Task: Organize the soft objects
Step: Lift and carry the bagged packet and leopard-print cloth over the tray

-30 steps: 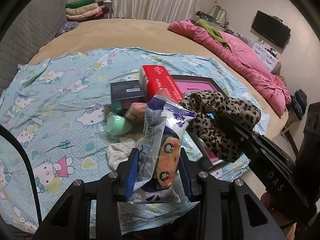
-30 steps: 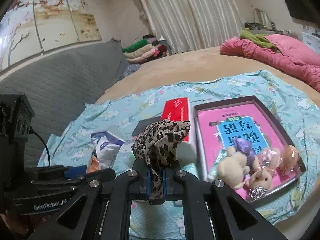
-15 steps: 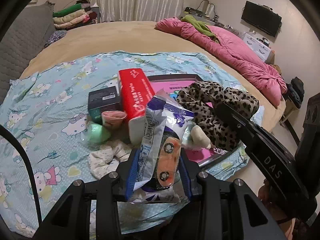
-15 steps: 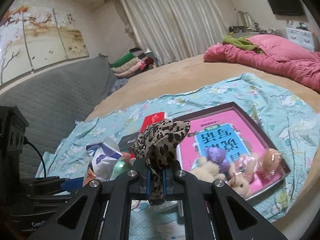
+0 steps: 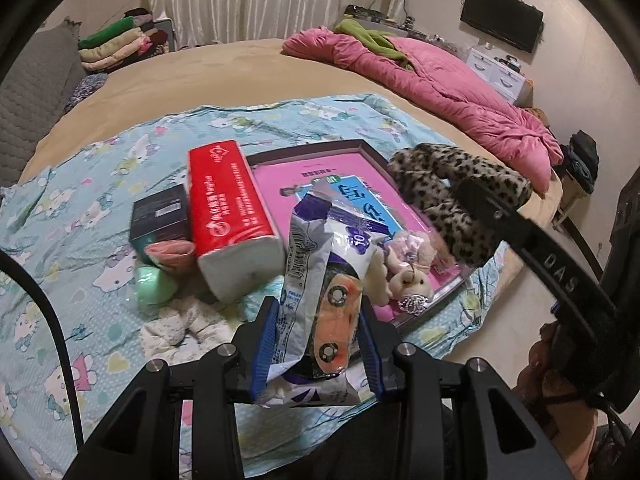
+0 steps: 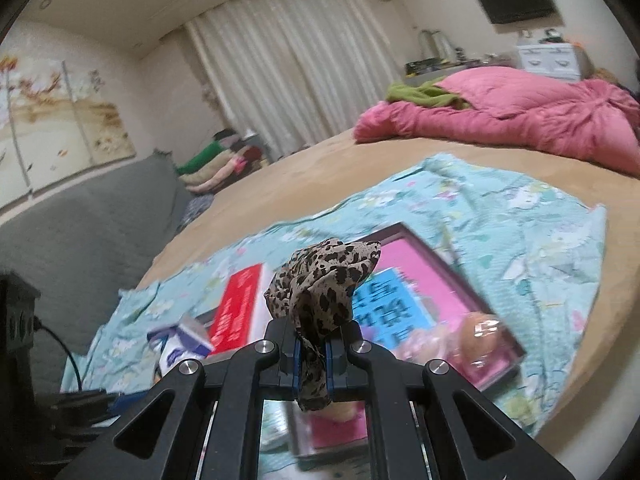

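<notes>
Leopard-print cloth [image 6: 320, 292] bunches, crumpled, in the right gripper [image 6: 311, 360].

The left hand-held gripper [image 5: 318, 344] tips down, and its two blue pads [image 5: 264, 346] squeeze a plastic packet [image 5: 320, 280]. The right hand-held gripper [image 6: 312, 362] points less steeply, with its jaws pinched tight on a spotted cloth [image 6: 320, 284]. In the left view, the right one reaches in from the right side.

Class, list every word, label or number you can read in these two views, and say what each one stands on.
"DAS": on the black arm of the right hand-held gripper.
"10": partly seen on the crinkly white and purple plastic packet.
Red tissue pack: white print, too small to read.
Pink book cover in the dark tray: large characters, not legible here.
Small black box: label unreadable.
</notes>
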`<control>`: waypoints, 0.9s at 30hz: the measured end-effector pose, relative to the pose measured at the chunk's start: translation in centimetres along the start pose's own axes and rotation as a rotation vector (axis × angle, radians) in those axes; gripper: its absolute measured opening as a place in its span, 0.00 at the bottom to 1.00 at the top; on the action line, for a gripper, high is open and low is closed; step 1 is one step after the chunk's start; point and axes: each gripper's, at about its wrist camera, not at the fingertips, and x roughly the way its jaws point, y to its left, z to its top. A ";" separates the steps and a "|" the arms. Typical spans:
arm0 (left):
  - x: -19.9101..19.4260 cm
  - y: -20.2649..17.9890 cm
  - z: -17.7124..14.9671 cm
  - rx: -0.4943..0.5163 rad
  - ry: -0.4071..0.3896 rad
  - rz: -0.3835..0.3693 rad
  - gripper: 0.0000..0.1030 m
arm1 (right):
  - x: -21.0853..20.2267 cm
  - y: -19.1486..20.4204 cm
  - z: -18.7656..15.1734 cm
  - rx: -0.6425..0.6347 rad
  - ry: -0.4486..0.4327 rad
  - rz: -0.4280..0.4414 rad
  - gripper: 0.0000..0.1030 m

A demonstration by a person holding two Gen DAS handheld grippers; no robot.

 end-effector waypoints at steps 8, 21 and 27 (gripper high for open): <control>2.0 -2.9 0.9 0.048 0.021 -0.037 0.37 | -0.4 -3.5 0.6 0.070 -0.024 -0.062 0.08; 6.2 -6.7 1.2 0.104 0.085 -0.091 0.37 | -0.5 -5.0 0.6 0.102 -0.031 -0.096 0.08; 8.0 -7.1 1.5 0.115 0.101 -0.107 0.37 | -0.5 -5.8 0.5 0.124 -0.028 -0.110 0.08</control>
